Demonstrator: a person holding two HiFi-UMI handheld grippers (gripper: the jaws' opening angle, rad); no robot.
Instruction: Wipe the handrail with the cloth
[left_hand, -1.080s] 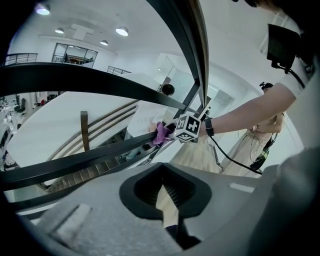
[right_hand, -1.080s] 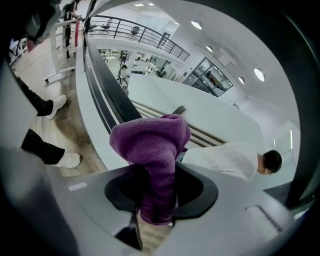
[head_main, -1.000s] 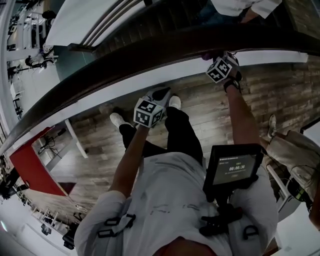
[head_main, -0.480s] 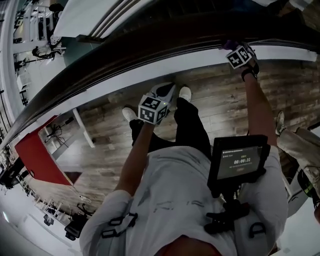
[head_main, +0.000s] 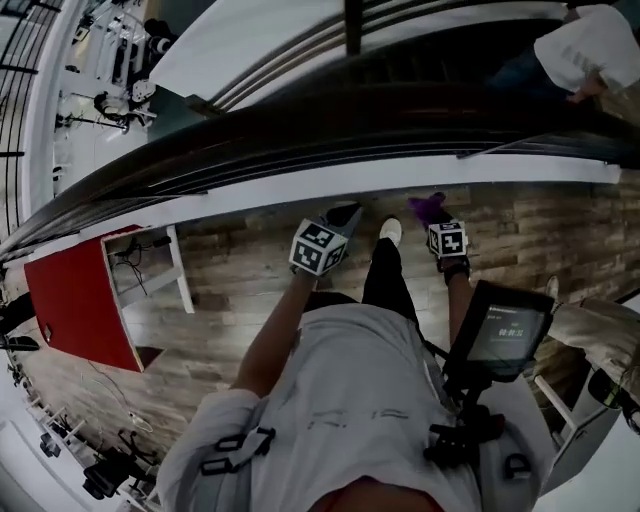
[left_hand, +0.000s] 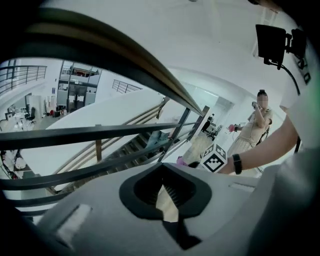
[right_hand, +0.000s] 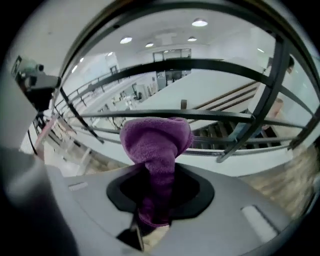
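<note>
The dark curved handrail (head_main: 300, 125) runs across the head view above a white ledge (head_main: 330, 185). My right gripper (head_main: 436, 215) hangs below it over the wood floor, apart from the rail, shut on a purple cloth (head_main: 428, 207). In the right gripper view the bunched cloth (right_hand: 156, 142) stands up out of the right gripper (right_hand: 155, 192), with metal rails (right_hand: 200, 116) behind it. My left gripper (head_main: 340, 216) is beside it on the left, also off the rail. In its own view the left gripper (left_hand: 164, 189) is shut with nothing in it.
Stairs (head_main: 420, 50) descend beyond the rail, where another person (head_main: 590, 45) stands. A red panel (head_main: 75, 300) and a white desk frame (head_main: 170, 270) are at the left on the wood floor (head_main: 560, 210). A screen (head_main: 505, 335) hangs at my chest. A second person (left_hand: 252, 127) stands far off.
My right gripper has come off the handrail with the cloth and dropped back toward my body. The head view has tilted, so more of the stairs shows. The left gripper has barely moved.
</note>
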